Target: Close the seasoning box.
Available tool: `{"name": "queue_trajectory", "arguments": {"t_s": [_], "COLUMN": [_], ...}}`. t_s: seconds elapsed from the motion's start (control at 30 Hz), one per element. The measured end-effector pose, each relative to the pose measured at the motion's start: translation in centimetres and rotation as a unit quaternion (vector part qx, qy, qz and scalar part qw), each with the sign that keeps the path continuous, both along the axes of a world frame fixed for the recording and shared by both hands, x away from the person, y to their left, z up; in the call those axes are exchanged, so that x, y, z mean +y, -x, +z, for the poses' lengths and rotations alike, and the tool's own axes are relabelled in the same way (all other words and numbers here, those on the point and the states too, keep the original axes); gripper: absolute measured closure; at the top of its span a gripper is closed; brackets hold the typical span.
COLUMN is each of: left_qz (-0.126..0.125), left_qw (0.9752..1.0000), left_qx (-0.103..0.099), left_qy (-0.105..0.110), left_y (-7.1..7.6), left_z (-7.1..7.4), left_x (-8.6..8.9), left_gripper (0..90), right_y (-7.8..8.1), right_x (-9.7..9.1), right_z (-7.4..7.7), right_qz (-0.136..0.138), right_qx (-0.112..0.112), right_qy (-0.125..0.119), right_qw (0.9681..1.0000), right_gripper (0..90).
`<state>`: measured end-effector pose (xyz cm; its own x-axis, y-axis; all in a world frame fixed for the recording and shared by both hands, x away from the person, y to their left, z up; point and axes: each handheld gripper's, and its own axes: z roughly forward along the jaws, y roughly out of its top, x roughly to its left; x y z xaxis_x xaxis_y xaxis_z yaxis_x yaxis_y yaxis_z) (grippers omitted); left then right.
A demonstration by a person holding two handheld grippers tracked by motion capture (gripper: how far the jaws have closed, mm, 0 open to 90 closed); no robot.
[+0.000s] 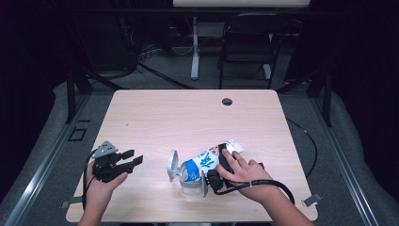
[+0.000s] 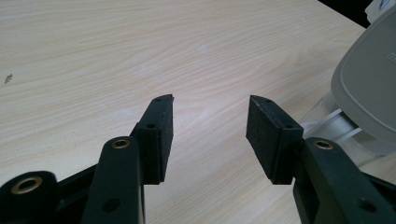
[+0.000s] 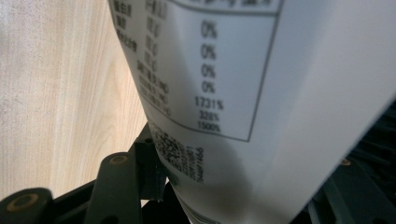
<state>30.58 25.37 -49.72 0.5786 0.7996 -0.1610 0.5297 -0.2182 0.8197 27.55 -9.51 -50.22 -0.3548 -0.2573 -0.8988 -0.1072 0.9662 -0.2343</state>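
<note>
One white pouch (image 1: 207, 162) with blue print is lying on its side at about five o'clock on the table (image 1: 188, 113), its lower end pointing toward a clear container (image 1: 188, 178) with grey clip lids. The right gripper (image 1: 221, 165) is clamping the pouch; in the right gripper view the printed label (image 3: 224, 93) is sitting between its jaws, though the far pad is hidden, so the grip depth is probably shallow. The left gripper (image 1: 127, 162) is resting at eight o'clock, jaws apart and holding nothing, its pads (image 2: 161, 135) over bare wood. Soft packaging may be buckling under the squeeze; tilting it could spill contents beside the container, which nothing is bracing.
</note>
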Motion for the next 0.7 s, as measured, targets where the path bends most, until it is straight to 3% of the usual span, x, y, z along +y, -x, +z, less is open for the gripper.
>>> {"name": "queue_trajectory", "arguments": {"t_s": [0.7], "left_qz": [0.001], "left_qw": [1.0], "left_qx": [0.001], "left_qy": [-0.001], "left_y": [-0.01], "left_z": [-0.04], "left_x": [0.01], "left_gripper": [51.6], "right_y": [0.03], "right_x": [-0.04], "right_z": [0.0], "right_qz": [0.003], "right_qx": [-0.003], "right_qy": [0.004], "right_qw": [1.0], "right_gripper": [46.3]}}
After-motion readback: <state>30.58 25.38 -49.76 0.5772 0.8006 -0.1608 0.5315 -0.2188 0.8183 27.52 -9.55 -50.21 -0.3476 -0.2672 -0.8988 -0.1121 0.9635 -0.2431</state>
